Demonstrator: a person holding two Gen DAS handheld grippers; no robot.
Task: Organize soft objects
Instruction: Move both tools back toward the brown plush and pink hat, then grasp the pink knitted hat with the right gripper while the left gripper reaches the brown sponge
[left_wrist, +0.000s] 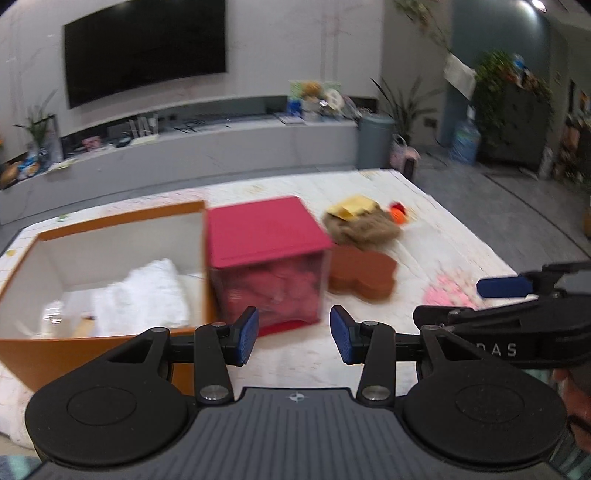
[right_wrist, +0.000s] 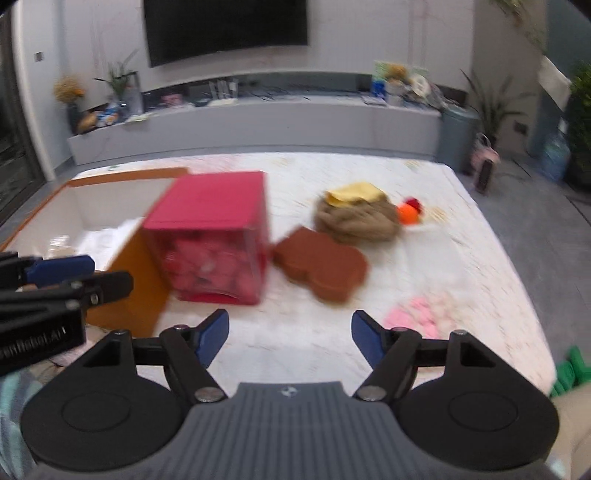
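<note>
left gripper (left_wrist: 293, 334) tilted down over table (left_wrist: 424, 221), jaws apart, empty | right gripper (right_wrist: 290, 339) beside it, jaws wider, empty | pink soft toy (right_wrist: 417, 317) just ahead | red box (right_wrist: 218, 236) against orange box (left_wrist: 107, 258) | brown plush (right_wrist: 358, 216) farther back

On the table: two boxes, one orange (left_wrist: 92, 343) and one red (left_wrist: 266, 258), plus four soft items.

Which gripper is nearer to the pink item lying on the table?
The right gripper: the pink item lies just beyond its right finger. The left gripper is farther left, facing the red box.
</note>
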